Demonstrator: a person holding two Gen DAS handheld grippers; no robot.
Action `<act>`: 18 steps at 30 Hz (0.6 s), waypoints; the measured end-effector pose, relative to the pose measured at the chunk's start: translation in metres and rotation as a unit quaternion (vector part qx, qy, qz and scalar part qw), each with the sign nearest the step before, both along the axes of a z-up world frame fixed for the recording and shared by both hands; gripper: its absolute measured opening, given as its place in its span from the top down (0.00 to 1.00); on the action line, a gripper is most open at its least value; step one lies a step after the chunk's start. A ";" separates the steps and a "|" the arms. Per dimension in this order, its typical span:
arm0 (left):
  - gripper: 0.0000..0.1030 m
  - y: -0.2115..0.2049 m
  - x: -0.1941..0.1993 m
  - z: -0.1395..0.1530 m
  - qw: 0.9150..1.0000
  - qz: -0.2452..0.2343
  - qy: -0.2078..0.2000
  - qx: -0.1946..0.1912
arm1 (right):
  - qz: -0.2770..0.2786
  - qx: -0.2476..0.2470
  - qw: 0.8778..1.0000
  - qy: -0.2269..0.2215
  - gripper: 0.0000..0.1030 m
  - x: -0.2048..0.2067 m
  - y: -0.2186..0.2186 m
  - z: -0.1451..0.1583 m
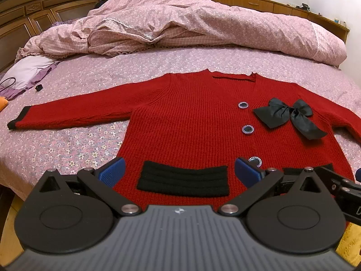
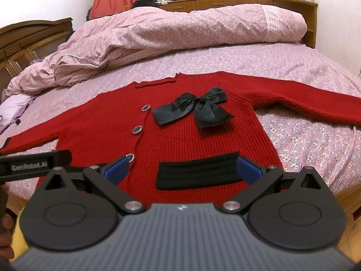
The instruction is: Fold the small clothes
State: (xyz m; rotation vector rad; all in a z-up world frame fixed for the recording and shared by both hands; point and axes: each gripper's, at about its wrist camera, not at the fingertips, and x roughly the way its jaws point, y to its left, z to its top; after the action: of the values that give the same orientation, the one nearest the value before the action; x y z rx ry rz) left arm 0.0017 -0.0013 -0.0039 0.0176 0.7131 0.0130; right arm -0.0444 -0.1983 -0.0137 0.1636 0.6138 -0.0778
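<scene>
- The left sleeve stretches out flat toward the bed's side, with floral sheet bare around it; a soft knit, best pinched at the black cuff.
- The left gripper hangs spread wide above the hem.
- The red cardigan lies face-up mid-bed, limp and probably light; its satin bow looks slippery.
- The right gripper is likewise spread, holding nothing.
- The right sleeve reaches rightward; the heaped duvet lies well beyond the collar.
</scene>
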 end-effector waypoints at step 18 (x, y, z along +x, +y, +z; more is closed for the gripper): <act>0.00 0.000 0.002 -0.002 1.000 -0.003 0.006 -0.005 | -0.007 0.022 1.000 0.007 0.00 0.000 -0.008 0.001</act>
State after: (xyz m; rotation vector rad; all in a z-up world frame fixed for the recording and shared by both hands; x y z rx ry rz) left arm 0.0038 -0.0012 -0.0061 0.0098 0.7258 0.0040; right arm -0.0439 -0.2061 -0.0129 0.2094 0.6276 -0.0799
